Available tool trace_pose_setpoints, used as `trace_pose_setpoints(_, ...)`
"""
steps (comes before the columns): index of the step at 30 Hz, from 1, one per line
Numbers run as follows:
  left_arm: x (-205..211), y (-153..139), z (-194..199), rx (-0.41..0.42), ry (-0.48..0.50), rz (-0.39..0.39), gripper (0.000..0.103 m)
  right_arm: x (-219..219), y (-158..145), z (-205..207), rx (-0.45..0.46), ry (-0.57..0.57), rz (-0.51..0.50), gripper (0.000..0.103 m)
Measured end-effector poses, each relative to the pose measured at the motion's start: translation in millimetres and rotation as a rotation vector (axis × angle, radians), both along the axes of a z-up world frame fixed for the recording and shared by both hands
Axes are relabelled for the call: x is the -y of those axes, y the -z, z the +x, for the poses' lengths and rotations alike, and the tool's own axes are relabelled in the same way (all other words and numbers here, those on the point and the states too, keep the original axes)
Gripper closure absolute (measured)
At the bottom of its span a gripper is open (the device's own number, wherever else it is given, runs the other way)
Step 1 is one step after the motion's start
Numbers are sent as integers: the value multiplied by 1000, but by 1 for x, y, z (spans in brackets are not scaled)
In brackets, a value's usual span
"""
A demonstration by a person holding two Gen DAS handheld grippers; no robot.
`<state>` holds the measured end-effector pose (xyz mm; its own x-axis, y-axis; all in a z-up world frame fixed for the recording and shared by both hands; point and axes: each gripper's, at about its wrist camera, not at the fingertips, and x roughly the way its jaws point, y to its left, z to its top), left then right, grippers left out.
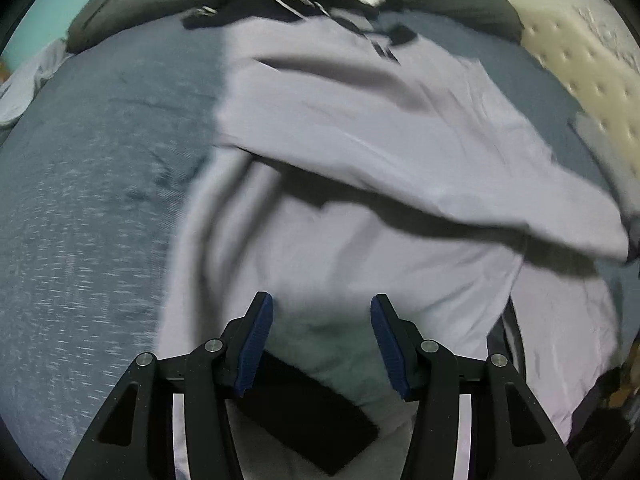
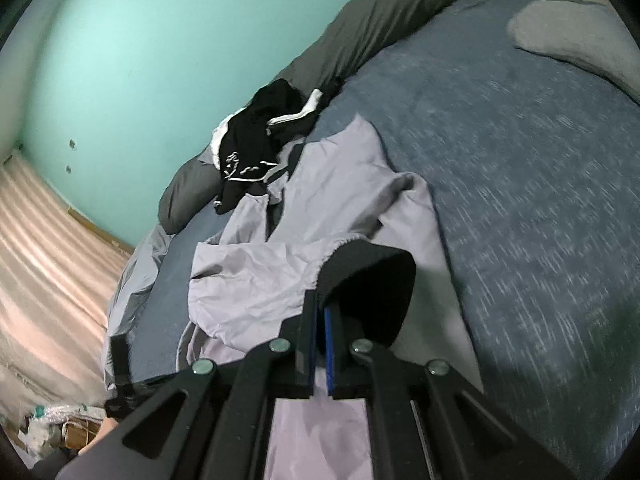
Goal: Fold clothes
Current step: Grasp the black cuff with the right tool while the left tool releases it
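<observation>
A lavender garment point(image 1: 360, 152) with a black ribbed band lies crumpled on the blue bedspread point(image 1: 100, 200). In the left wrist view my left gripper point(image 1: 321, 300) hovers over its near part, jaws apart, nothing pinched between the blue pads point(image 1: 256, 344). A black band point(image 1: 304, 412) of the garment lies below the fingers. In the right wrist view my right gripper point(image 2: 321, 308) is shut on the black band point(image 2: 372, 280) at the edge of the same lavender garment point(image 2: 260, 264), and the cloth is lifted there. The band hides the fingertips.
A black garment with white stripes point(image 2: 256, 136) lies at the back against dark grey pillows point(image 2: 360, 36). A grey cushion point(image 2: 568, 36) lies on the far bedspread point(image 2: 520, 200). Beyond are a cream tufted headboard point(image 1: 580, 68), a teal wall point(image 2: 160, 40) and the floor point(image 2: 48, 240) past the bed edge.
</observation>
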<state>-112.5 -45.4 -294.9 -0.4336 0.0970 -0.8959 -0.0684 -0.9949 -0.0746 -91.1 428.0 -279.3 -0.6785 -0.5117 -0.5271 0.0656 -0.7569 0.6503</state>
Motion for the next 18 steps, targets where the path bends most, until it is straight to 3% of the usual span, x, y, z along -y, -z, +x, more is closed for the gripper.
trace_pose_setpoints(6,32,-14,-26,-24,-58,-25,48,-13,5,13,13,38,6,100)
trace_pose_setpoints(18,49,-2,-57,-31,-22,-111,48,-12,23,7,54,29,-12,100)
